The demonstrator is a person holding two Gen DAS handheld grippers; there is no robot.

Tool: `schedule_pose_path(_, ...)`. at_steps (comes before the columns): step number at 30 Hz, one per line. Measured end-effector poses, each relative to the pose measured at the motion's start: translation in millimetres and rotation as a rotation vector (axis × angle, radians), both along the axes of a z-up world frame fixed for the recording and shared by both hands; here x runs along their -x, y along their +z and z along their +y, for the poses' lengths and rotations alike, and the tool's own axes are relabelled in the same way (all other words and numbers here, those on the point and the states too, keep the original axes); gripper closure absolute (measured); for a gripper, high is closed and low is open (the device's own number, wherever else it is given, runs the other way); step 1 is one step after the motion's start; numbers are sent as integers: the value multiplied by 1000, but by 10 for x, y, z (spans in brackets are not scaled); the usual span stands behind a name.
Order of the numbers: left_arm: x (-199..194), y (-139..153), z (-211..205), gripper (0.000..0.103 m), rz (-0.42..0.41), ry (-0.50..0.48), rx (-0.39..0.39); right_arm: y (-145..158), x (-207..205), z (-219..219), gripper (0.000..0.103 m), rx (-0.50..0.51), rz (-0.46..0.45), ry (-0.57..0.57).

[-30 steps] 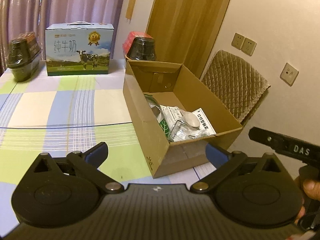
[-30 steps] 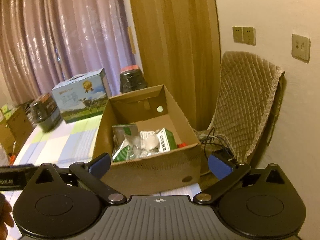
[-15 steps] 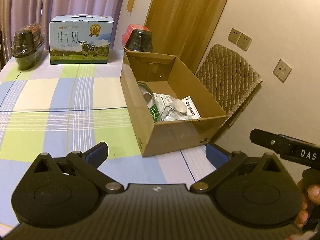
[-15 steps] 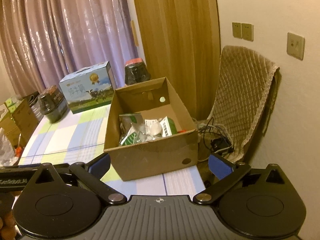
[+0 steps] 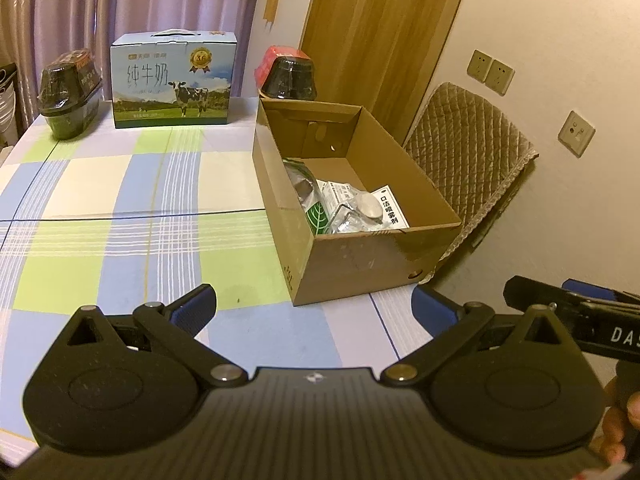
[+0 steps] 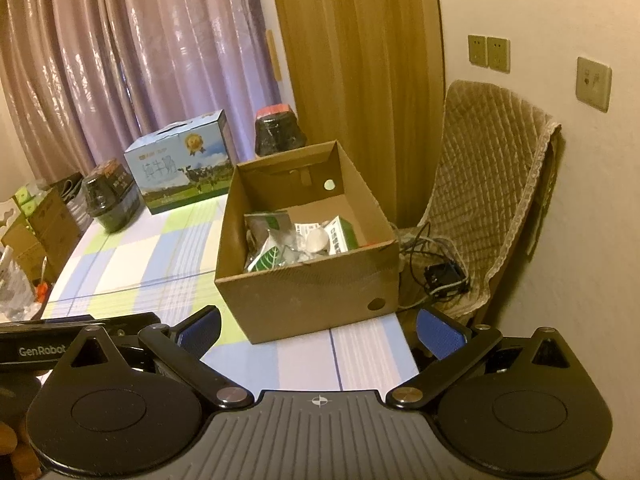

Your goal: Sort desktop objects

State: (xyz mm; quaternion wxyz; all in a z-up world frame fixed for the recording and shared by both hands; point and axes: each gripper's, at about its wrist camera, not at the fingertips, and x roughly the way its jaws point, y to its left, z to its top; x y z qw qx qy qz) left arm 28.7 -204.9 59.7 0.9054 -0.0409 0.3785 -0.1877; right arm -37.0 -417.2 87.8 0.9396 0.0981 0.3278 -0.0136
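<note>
From the left wrist view, the left tool hangs above the near part of the counter, which wears a checked cloth of blue, green and cream; its blue-padded fingers stand wide apart with nothing between them. Ahead and to the right sits an open cardboard box at the counter's right edge, holding a heap of small packets, among them a green leaf-printed pack and a white one with Chinese print. Behind it stands a dark jar with a red lid; a milk carton case and a second dark jar stand at the far side. The right tool's body shows at the right edge. From the right wrist view, the right tool also has its fingers spread, empty, just before the same box. A quilted chair stands beside the counter, cables on its seat.
</note>
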Motion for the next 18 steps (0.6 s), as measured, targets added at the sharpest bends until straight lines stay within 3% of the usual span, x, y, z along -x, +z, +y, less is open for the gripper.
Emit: schedule_pose_path(18, 7, -57, -26, 1, -3, -1, -1, -60, 5, 21, 2, -5, 14, -3)
